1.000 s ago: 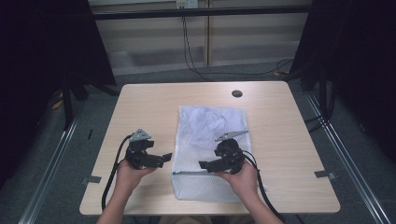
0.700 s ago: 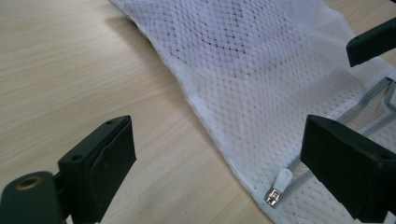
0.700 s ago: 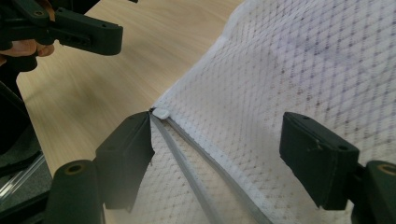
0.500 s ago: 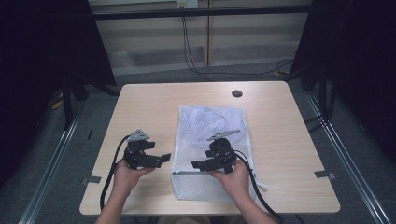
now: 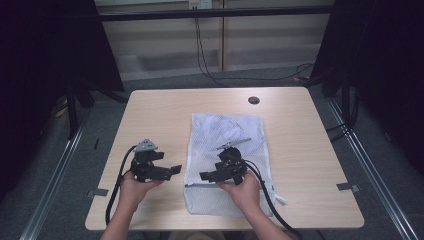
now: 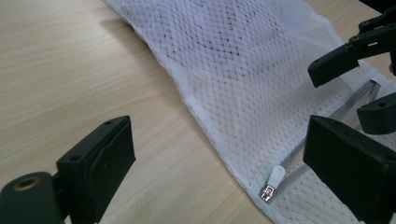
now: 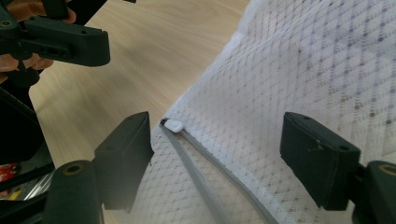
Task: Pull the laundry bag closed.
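Jaws of the right gripper (image 5: 206, 176) stand wide apart, holding nothing, and hover low over the near end of the mesh bag (image 5: 227, 150). In the right gripper view the zipper pull (image 7: 174, 125) lies between them, closer to the left-hand jaw, at the bag's corner where the grey zipper (image 7: 210, 172) starts. The left gripper (image 5: 175, 170) is likewise open and empty, poised over bare table (image 5: 300, 130) just beside the bag's left edge; its own view shows the pull (image 6: 274, 179) a little ahead, near its right-hand jaw, with the right gripper's jaws (image 6: 355, 74) farther off.

The bag lies flat in the middle of the table, its zipper running across the near end, the pull at the left corner.

The step in hand looks like lining up on the pull, before any grasp. Next, I judge, the right gripper should drop and shift slightly so the small tab sits squarely between the jaws, then close on it; the left gripper would do well to pin the bag's corner so the mesh doesn't drag when the zipper is drawn.

Against the frame a second ago, the right gripper has moved left and toward the near edge, nearer the pull. The left gripper has hardly shifted, and the bag lies as it did.
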The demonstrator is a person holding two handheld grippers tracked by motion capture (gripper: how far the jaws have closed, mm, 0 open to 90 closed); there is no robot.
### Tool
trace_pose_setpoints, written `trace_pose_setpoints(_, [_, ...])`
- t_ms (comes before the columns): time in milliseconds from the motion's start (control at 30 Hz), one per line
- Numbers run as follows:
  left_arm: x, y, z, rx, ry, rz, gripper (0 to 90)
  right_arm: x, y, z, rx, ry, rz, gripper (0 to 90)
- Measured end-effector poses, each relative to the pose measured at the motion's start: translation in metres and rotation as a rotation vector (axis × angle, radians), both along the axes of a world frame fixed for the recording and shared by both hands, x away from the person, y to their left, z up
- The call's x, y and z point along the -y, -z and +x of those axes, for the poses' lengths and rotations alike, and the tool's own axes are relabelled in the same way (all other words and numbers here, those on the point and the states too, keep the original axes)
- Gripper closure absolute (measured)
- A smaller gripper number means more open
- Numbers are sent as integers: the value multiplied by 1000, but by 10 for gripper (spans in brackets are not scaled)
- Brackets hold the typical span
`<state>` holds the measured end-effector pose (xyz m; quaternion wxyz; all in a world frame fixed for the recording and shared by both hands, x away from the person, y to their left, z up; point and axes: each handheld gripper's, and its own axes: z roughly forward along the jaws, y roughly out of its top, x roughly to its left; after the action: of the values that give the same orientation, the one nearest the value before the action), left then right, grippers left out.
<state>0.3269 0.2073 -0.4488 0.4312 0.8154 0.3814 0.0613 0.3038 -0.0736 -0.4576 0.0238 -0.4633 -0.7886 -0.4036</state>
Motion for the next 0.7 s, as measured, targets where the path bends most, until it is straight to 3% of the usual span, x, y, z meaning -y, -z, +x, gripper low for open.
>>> trace_pose_setpoints(400, [-3,2,3,-54,7,-15,130,-11,9,4,-38,-6,28,322])
trace_pose_setpoints(700, [-8,1,3,-71,0,-16,141,-23,16,3,-68,-54,54,480])
